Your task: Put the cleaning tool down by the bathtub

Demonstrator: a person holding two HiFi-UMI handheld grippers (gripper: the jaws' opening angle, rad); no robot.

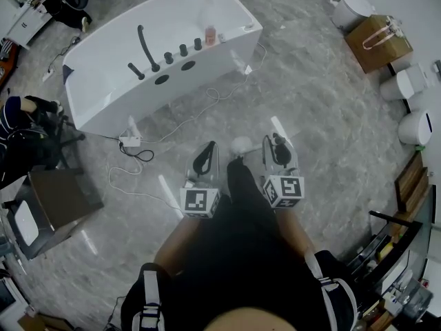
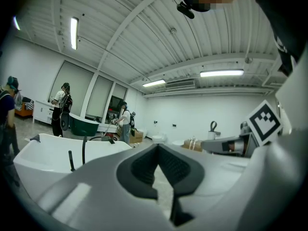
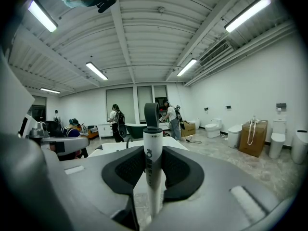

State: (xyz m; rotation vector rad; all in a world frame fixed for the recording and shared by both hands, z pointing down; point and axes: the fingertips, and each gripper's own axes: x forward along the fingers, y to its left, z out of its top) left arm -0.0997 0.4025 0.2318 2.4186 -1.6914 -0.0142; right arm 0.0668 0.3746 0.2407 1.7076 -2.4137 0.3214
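My right gripper (image 3: 154, 171) has the cleaning tool (image 3: 152, 141) clamped between its pads. The jaws stand fairly wide because the white handle fills the gap, and the handle rises upright with its dark hanging loop on top. My left gripper (image 2: 161, 170) has its jaws a little apart with only floor showing between them, so it carries nothing. The bathtub (image 1: 124, 109) is ahead and to my left, well apart from both grippers, so I judge I am at the carrying stage, with the putting-down not yet begun. To do this well I want to hold the squeeze firm enough that the smooth handle cannot slide down through the pads as I walk, and to carry it upright so the loop end does not swing. The spot I would choose is bare floor (image 1: 227, 116) just beside the tub's near wall. A white cable (image 1: 180, 121) trails there and a power strip (image 1: 129, 141) lies near the tub's corner, so I should aim clear of both for my feet and for the tool. Once there, I should lower the tool until its bottom end, which no view shows me, rests on the floor. Only then should I spread the jaws, and draw back level so a pad does not knock it over. The left gripper should stay to the side, away from the handle.
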